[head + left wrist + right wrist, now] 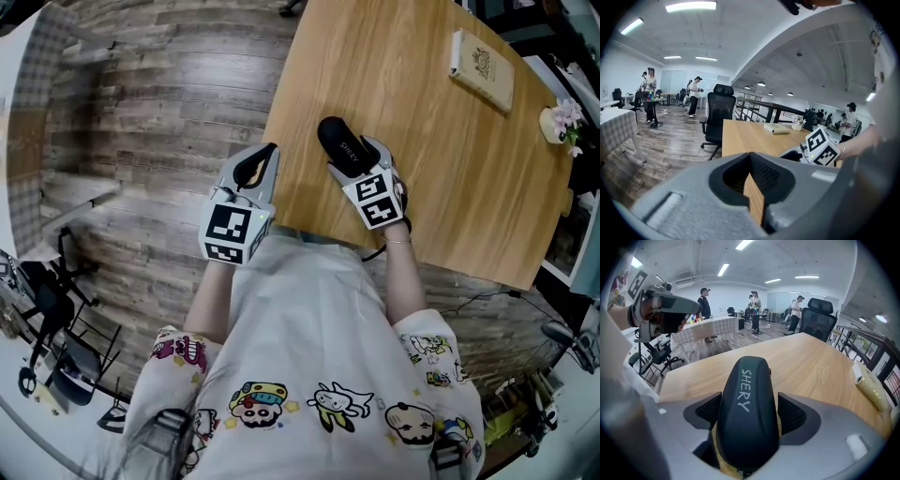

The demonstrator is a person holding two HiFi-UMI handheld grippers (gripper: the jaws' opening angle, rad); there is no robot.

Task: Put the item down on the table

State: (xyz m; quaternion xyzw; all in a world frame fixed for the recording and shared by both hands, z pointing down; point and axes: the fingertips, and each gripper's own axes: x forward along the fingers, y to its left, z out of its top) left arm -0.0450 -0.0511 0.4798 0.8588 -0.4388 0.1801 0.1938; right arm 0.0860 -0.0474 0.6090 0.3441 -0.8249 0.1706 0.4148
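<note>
On an office's wooden table the black case lies near the front edge, between the right gripper's spread jaws. It looks light, stiff and smooth — pinch across its long sides. The left gripper, at its 9 o'clock, is pressed together, empty.

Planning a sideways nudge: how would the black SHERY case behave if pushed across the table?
The black case looks moulded and rigid, probably stiff. Its smooth rounded sides may slip in a grip. Lying low on the table, it likely slides rather than tips.
</note>
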